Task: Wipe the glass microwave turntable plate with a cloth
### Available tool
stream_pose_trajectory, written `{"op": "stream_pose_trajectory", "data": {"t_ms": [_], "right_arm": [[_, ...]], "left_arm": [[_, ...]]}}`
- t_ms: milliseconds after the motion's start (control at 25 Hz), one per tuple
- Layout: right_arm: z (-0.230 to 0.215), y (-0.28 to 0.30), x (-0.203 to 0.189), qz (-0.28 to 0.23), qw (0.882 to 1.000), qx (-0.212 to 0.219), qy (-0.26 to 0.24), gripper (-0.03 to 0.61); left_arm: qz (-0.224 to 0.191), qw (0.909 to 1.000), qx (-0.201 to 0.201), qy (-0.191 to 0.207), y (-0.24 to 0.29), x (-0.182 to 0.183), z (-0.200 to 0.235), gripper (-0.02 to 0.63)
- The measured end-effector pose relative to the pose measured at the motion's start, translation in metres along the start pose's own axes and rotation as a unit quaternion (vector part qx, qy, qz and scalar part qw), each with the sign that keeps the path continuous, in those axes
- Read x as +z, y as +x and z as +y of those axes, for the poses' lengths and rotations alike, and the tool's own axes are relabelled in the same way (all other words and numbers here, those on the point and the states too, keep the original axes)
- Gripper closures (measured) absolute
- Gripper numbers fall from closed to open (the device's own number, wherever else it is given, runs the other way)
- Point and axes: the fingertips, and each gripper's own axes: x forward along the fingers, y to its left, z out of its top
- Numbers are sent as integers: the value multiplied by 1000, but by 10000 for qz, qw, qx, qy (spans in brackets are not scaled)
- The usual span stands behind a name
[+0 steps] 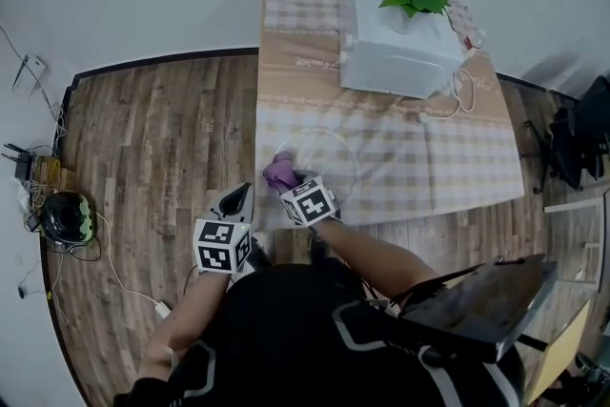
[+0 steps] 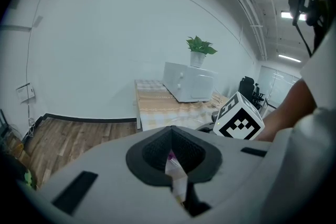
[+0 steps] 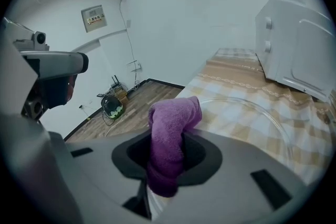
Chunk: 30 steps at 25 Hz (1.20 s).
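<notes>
Glass turntable plate [image 1: 329, 152], right gripper [image 1: 286, 182] clenched on purple cloth [image 1: 278, 171] at its near rim, left gripper [image 1: 235, 197] closed alongside

No text can be read anywhere. A small wall sign [image 3: 94, 17] carries a line of orange print too small to make out. A band of pale script [image 1: 307, 62] on the tablecloth, toward the tabletop's far left corner, is blurred. The marker cube [image 2: 239, 123] shows only black-and-white squares.
</notes>
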Motion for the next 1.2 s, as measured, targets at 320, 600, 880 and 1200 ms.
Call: {"op": "stream_pose_trajectory", "data": {"t_ms": [320,600,880,1200], "right_arm": [[-23,-14,-14,19,9996,-128,236,477],[-49,-33,-33,-5,9985,-261,490,476],[-85,-55,-48,5,9973,-446,582,476],[-113,-76,-61,34,9970,-505,580,476]], "left_arm": [[55,9996,-218,170,14,4,-20,612],[99,9987,-386,307,29,7,-46,612],[140,9980,-507,340,44,5,-76,612],[107,9992,-355,167,57,9,-93,612]]}}
